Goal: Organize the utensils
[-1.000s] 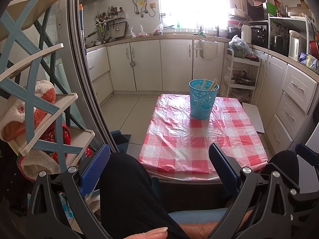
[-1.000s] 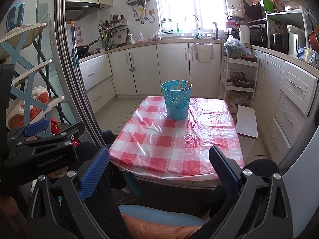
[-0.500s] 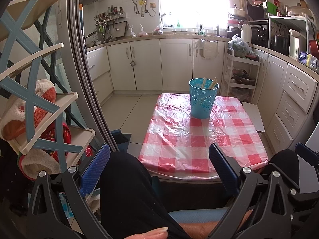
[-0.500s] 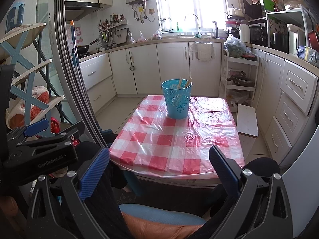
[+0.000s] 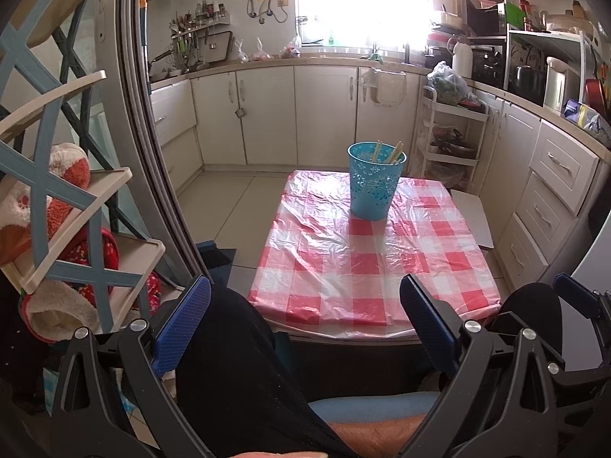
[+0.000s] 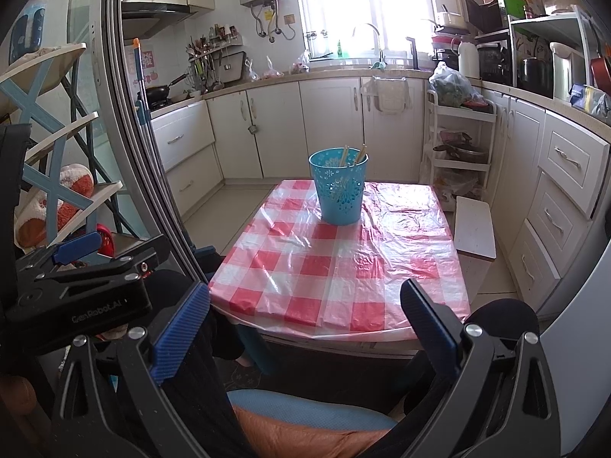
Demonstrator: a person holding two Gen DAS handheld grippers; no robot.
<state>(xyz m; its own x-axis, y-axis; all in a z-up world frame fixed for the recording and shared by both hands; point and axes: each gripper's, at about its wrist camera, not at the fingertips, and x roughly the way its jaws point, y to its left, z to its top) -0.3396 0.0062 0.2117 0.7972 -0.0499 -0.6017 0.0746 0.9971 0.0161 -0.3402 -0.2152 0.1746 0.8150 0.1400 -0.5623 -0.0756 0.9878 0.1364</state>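
A blue perforated holder stands on the far part of a small table with a red-and-white checked cover. Wooden chopsticks stick up inside it. The holder also shows in the right wrist view, with the chopsticks in it. My left gripper is open and empty, held low over my lap, short of the table's near edge. My right gripper is open and empty, also back from the near edge. The left gripper's body shows at the left of the right wrist view.
A blue-and-cream shelf rack with slippers stands at the left beside a grey door frame. White cabinets line the back and right. A white trolley and a white board sit right of the table.
Both views have barely shifted. Both grippers stay open and empty, and the holder has not moved.
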